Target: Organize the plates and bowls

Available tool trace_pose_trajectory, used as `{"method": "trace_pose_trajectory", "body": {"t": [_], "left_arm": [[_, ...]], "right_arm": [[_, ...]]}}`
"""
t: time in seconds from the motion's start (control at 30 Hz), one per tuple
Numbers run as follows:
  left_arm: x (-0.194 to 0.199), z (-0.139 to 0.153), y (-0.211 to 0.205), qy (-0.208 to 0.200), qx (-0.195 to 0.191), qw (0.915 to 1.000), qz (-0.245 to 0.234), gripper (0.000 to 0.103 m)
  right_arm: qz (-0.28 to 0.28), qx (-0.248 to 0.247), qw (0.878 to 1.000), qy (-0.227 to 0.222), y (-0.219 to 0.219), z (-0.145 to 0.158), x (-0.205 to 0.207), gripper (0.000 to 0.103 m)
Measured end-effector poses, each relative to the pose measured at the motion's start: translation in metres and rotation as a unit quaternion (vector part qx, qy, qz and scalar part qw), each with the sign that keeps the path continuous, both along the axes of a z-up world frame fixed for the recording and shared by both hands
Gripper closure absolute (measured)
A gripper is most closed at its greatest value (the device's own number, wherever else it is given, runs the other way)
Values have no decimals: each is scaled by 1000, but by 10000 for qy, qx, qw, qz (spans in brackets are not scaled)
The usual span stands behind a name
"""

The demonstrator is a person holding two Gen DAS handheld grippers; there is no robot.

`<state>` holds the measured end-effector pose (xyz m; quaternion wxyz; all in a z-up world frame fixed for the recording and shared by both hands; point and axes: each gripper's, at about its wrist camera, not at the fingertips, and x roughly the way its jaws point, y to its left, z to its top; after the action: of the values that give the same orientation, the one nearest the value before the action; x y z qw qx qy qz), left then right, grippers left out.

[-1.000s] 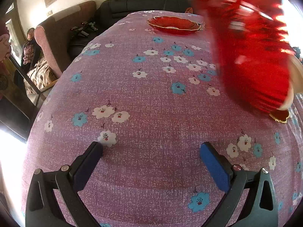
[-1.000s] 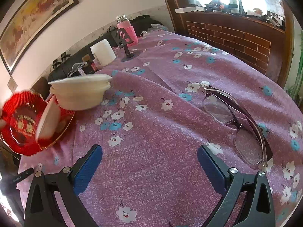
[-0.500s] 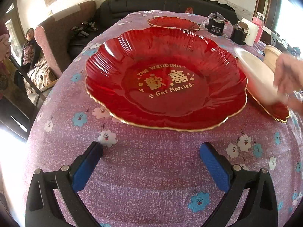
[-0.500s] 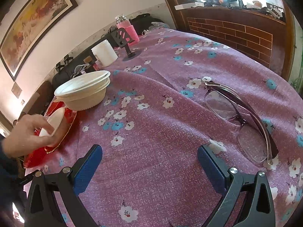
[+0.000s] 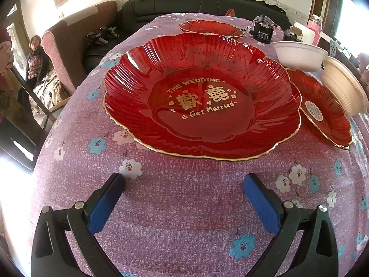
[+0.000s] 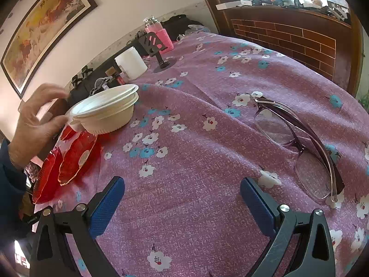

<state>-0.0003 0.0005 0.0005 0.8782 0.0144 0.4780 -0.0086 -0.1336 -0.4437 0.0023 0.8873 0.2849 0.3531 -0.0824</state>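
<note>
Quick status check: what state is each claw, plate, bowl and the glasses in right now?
Left claw: open, empty.
Right claw: open, empty.
Large red plate: flat on the cloth, empty.
Small red plate: tilted, label showing.
Far red plate: on the cloth.
Cream bowls: nested, a hand at them.
White bowl: upright.
Glasses: folded on the cloth.

your view of the cream bowl point(image 5: 343, 87) is cut by the right edge; a hand point(image 6: 34, 124) hides the white bowl's point(image 6: 103, 108) left rim.

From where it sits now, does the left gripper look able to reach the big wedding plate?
Probably yes: the left gripper is open, and only bare tablecloth lies between it and the big wedding plate straight ahead.
</note>
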Motion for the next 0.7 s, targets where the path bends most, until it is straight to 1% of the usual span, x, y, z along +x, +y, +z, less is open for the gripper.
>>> {"method": "trace_pose_trajectory", "body": {"t": [0.17, 0.7], "left_arm": [[0, 0, 0, 0, -1, 10000, 0, 0], [0, 0, 0, 0, 0, 10000, 0, 0]], "right_arm": [[-48, 120, 9999, -36, -5, -2, -2, 1], [4, 142, 9999, -61, -5, -2, -2, 1]]}}
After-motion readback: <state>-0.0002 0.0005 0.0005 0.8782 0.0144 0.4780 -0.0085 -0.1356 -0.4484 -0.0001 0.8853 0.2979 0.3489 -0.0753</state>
